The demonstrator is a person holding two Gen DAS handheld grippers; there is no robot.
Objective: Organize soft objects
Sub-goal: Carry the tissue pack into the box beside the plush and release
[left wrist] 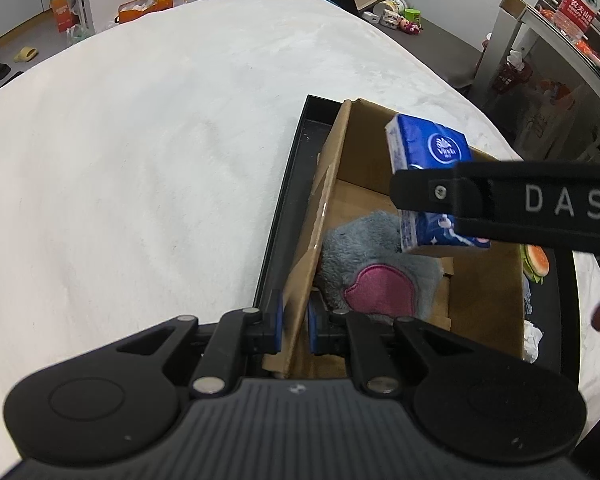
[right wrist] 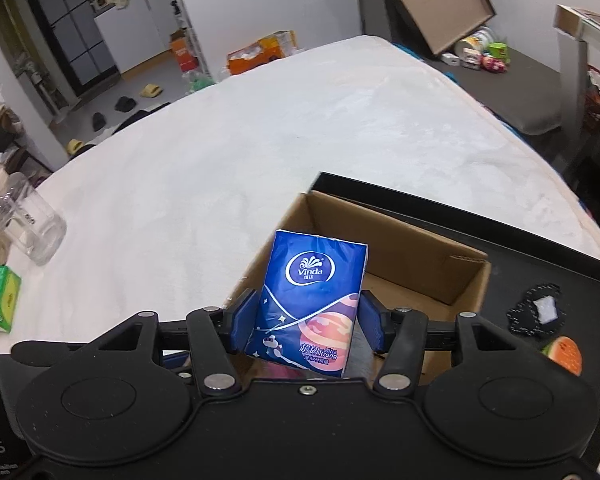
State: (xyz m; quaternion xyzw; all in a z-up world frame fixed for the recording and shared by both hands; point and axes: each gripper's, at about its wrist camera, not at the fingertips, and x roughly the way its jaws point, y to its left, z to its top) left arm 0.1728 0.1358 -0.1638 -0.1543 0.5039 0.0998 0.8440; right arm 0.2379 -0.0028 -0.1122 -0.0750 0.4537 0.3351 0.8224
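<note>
The tissue pack [right wrist: 310, 304], a small blue Vinda packet with a white logo and an orange planet printed low on its face, is clenched between the blue pads [right wrist: 244, 322] of the right tool [right wrist: 306, 322]. It stands upright in that grip, above the open cardboard box [right wrist: 384, 236] that lies just ahead of and below the tool. The wrapper looks smooth and only slightly pinched at the sides, so it should give a little but hold its shape.

The left tool [left wrist: 296, 320] is closed on the near wall of the same box, one pad on each side of the cardboard, apparently steadying it. Just ahead of it, inside the box, lies a grey plush toy [left wrist: 376, 264] with a pink patch, so at least one soft thing seems to be stowed already. The box sits in a black tray [left wrist: 292, 184] on a white bed [left wrist: 140, 160].

By the look of it the task is partway done: the pack has yet to be lowered and let go. To the right of the right tool, on the tray outside the box, lie a dark mesh pouch [right wrist: 534, 314] and a watermelon-slice toy [right wrist: 564, 354]; from the left tool's view a burger-shaped toy [left wrist: 534, 262] lies beyond the box's far wall. These may need sorting too.
</note>
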